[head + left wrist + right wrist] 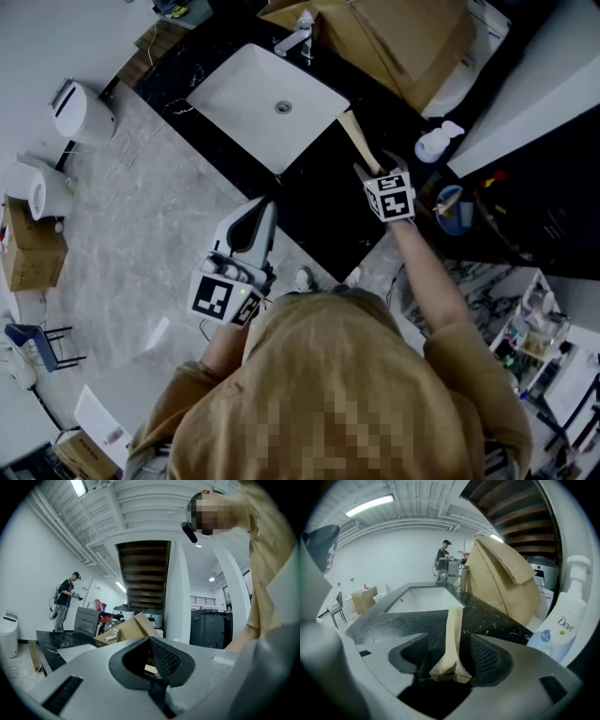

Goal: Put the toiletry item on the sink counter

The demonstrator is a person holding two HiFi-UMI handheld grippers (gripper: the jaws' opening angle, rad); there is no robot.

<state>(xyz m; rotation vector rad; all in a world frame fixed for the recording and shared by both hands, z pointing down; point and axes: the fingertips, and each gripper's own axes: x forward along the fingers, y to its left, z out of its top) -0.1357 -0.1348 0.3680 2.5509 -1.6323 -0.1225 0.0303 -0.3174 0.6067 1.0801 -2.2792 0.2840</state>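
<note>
A person in a tan shirt leans over a black marble sink counter (319, 211), a two-jaw gripper in each hand. The right gripper (373, 169) points down at the stone just to the right of the white rectangular basin (253, 103). Its jaws stand apart, with the toiletry item (453, 634), a long slim packet in tan paper, between them and neither pad pressing on it. The packet's crumpled near end sits in the gap between the jaws and the rest stretches away over the counter toward the basin's near corner; the views do not show whether the whole length lies flat on the stone. The left gripper (265, 211) is held level at the counter's front edge, well apart from the packet, its jaws drawn together with nothing between them. A white Dove pump bottle (562, 625) stands near the right gripper on its right side. An open cardboard box (394, 37) sits behind the basin, beside the chrome faucet (298, 36). A white toilet (80, 111) stands on the pale marble floor to the left of the counter. In the background a second person (443, 557) in dark clothes stands beyond the far end of the counter.
</note>
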